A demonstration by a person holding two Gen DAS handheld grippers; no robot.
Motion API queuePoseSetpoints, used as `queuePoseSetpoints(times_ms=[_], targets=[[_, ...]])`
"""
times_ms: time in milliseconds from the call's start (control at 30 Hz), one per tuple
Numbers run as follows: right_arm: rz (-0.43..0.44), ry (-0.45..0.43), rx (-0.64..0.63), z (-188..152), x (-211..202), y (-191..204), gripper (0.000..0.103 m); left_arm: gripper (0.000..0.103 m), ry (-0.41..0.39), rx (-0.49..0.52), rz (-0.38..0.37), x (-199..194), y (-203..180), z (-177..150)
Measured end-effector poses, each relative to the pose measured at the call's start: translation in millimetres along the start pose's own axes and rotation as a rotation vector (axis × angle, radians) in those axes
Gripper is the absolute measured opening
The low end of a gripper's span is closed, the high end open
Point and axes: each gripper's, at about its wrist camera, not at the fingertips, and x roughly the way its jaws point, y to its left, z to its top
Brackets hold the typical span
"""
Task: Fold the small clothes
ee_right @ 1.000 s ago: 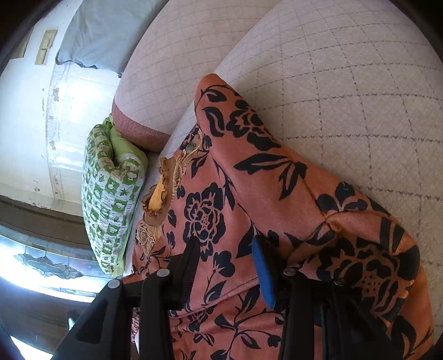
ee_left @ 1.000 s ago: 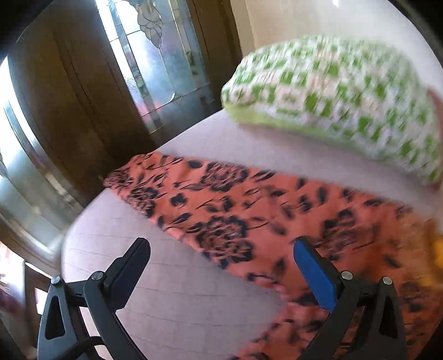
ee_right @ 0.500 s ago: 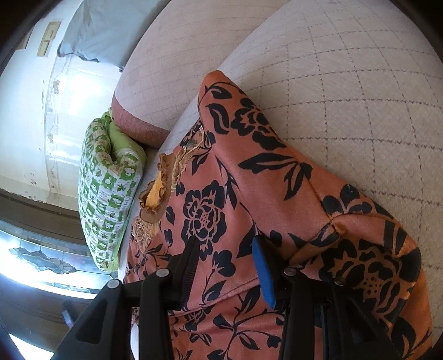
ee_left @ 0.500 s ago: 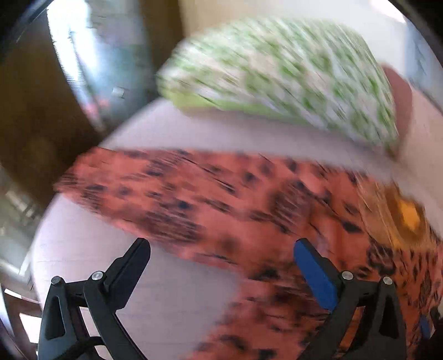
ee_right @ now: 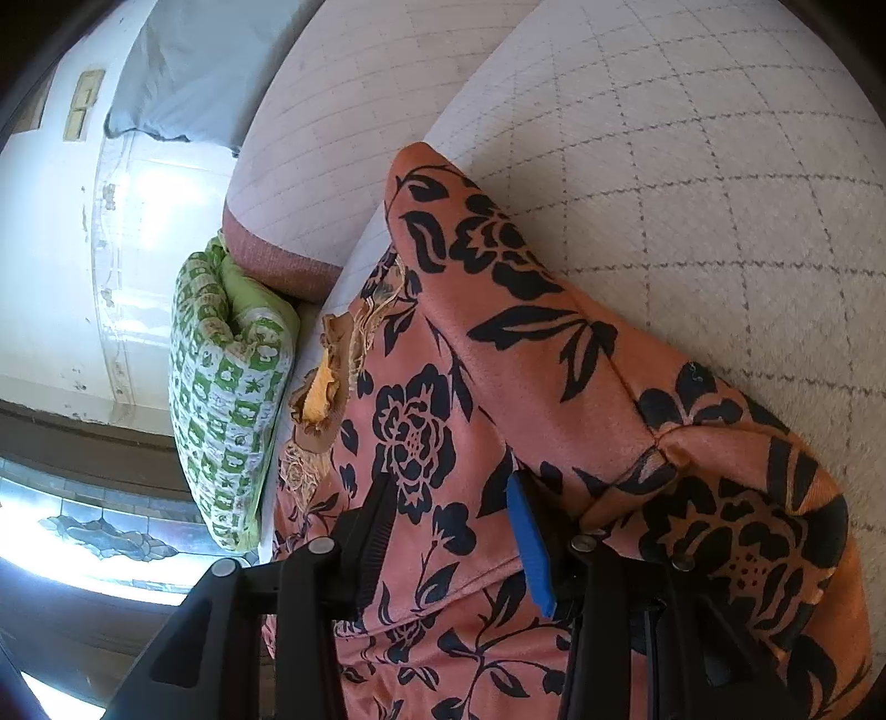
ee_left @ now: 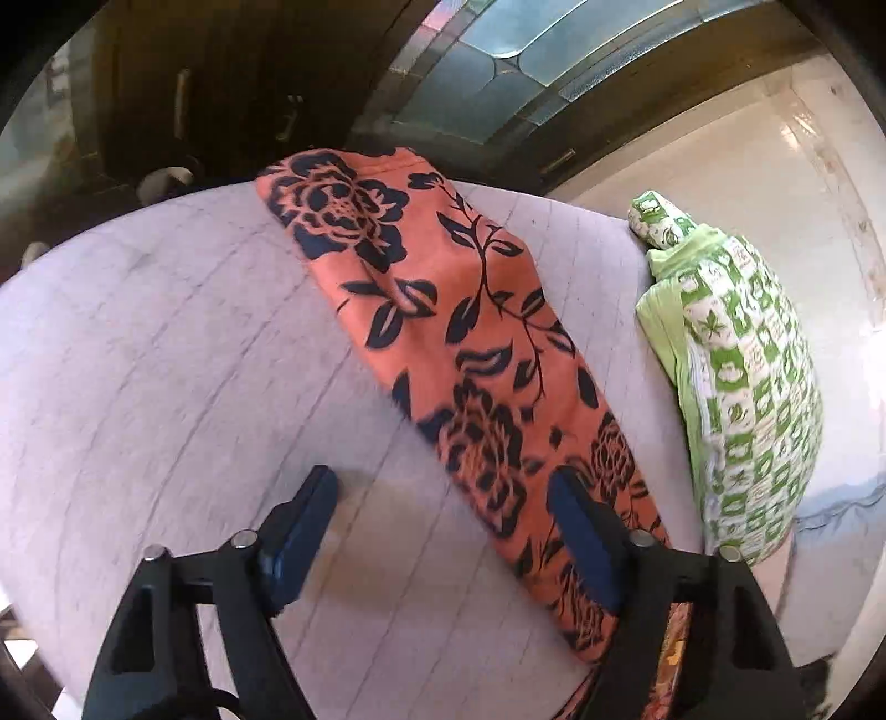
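Note:
An orange garment with black flowers (ee_left: 470, 354) lies in a long strip on a pale quilted cushion (ee_left: 166, 387). My left gripper (ee_left: 448, 515) is open just above the cushion, its right finger over the strip's near edge and its left finger over bare cushion. In the right wrist view the same garment (ee_right: 554, 387) lies bunched and folded over. My right gripper (ee_right: 454, 526) is open low over the cloth, its jaws either side of a flat part. A yellow lace trim (ee_right: 321, 387) shows at the garment's left edge.
A green and white checked pillow (ee_left: 742, 387) lies right of the garment; it also shows in the right wrist view (ee_right: 227, 399). A quilted back cushion (ee_right: 387, 83) stands behind. A dark wooden door with stained glass (ee_left: 526, 50) is beyond the cushion edge.
My left gripper has swung round over the cushion and come down near the garment's strip, still open. My right gripper has stayed in place over the cloth.

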Motion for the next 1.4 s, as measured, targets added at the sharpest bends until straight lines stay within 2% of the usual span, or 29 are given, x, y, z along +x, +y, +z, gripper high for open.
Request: queuePoseSetpoints(times_ms=[67,167,267,333,400,467,567,600,700,800,933,1133,1233,1300,1333,1400], targets=[[0.002,0.003,-0.001,1,0,0,0.047,0.076,-0.030,0.048,-0.026,3,-6,6],[0.007,0.007,0.006,1,1,0,0.047,0.053,-0.039,0.072,-0.053,15,-8,15],[0.009,0.007,0.000,1,2,1,0.050,0.043,-0.067,0.067,-0.069,27,-5,31],[0.005,0.005,-0.010,1,3,3,0.051,0.020,-0.088,0.043,-0.052,30,-1,37],[-0.003,0.005,-0.022,1,3,5,0.051,0.010,-0.098,0.023,-0.037,32,4,41],[-0.008,0.004,-0.026,1,4,7,0.051,0.009,-0.110,0.015,-0.020,30,2,40],[-0.001,0.001,-0.008,1,4,7,0.051,0.007,-0.146,0.115,0.077,24,-22,33],[0.005,0.003,0.000,2,3,6,0.051,0.007,-0.156,0.133,0.085,21,-28,31],[0.021,0.009,0.034,4,0,1,0.051,0.007,-0.191,0.217,0.032,-2,-58,18],[0.016,0.014,0.053,6,-5,0,0.051,0.007,-0.220,0.351,0.015,-28,-103,-6],[-0.041,-0.010,0.031,8,-16,6,0.051,0.006,-0.232,0.533,-0.044,-58,-173,-57],[-0.033,-0.067,0.044,18,-43,3,0.051,0.007,-0.188,0.829,-0.144,-77,-275,-186],[-0.021,-0.099,0.044,24,-57,4,0.051,0.007,-0.116,0.950,-0.191,-67,-312,-267],[-0.003,-0.118,0.047,29,-67,2,0.051,0.007,-0.082,1.021,-0.193,-54,-326,-312],[0.007,-0.126,0.051,31,-72,1,0.051,0.007,-0.040,1.070,-0.185,-41,-335,-345],[0.023,-0.137,0.057,36,-80,-2,0.051,0.008,0.064,1.139,-0.165,-18,-343,-390]])
